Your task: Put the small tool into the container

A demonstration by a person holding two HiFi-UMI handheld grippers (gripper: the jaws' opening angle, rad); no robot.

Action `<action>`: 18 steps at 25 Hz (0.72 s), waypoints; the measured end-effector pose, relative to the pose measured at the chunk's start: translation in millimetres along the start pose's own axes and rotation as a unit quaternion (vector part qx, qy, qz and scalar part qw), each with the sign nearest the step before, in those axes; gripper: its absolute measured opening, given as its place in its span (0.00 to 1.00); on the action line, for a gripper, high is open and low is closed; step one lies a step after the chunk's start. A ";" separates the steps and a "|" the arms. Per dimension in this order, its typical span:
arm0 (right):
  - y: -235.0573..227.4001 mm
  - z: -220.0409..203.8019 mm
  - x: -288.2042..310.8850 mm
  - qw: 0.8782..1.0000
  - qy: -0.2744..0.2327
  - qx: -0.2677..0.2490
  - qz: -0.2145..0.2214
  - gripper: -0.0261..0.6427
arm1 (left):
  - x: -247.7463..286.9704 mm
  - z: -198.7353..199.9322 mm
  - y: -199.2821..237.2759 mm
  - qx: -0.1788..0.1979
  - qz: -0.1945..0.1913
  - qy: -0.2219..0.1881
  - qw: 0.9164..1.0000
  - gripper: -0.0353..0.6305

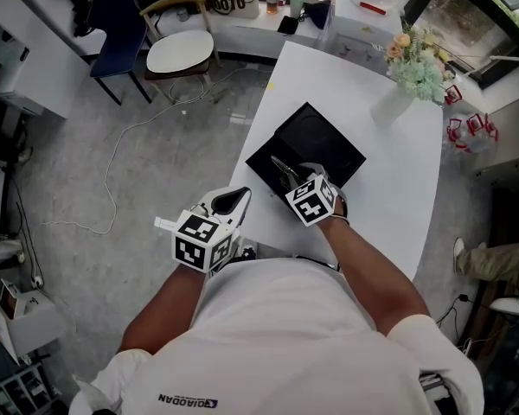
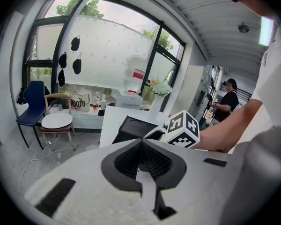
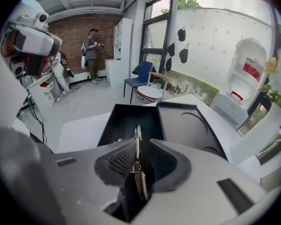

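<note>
Centrally, right tool: jaws were clenched on a small metal implement, thin and edge-on, its tip poking out over the open tray of the black container. The lid lay open alongside on the white worktop. Left tool: jaws were pressed together with nothing between, held off the worktop's near edge.

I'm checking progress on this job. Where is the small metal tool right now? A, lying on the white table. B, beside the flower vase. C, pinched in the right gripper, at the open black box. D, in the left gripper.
C: the right gripper view shows the tool clamped between the jaws of the right gripper, with the black box just beyond.
</note>
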State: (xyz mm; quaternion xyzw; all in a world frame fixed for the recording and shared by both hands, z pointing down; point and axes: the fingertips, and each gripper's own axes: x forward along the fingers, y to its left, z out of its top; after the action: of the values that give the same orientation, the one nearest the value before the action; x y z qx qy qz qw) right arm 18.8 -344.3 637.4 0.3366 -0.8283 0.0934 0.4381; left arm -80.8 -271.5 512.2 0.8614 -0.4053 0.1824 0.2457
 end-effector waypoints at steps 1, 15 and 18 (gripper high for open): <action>0.6 0.6 -1.0 1.000 -0.001 -0.001 -0.001 0.17 | 0.4 0.2 -0.8 0.001 -0.001 0.000 1.000 0.07; 24.8 -5.9 -12.7 0.998 0.001 0.047 0.047 0.07 | 1.9 0.3 -9.0 0.008 -0.016 0.002 1.000 0.07; 21.9 -8.0 -8.3 0.998 -0.002 0.045 0.039 0.07 | -0.6 -0.2 -8.5 0.009 -0.014 0.002 1.000 0.07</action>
State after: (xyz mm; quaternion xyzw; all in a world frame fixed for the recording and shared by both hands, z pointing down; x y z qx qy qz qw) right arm 13.4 -320.2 638.7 0.3237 -0.8365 0.1471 0.4169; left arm -74.5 -266.3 509.8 0.8689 -0.3911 0.1840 0.2412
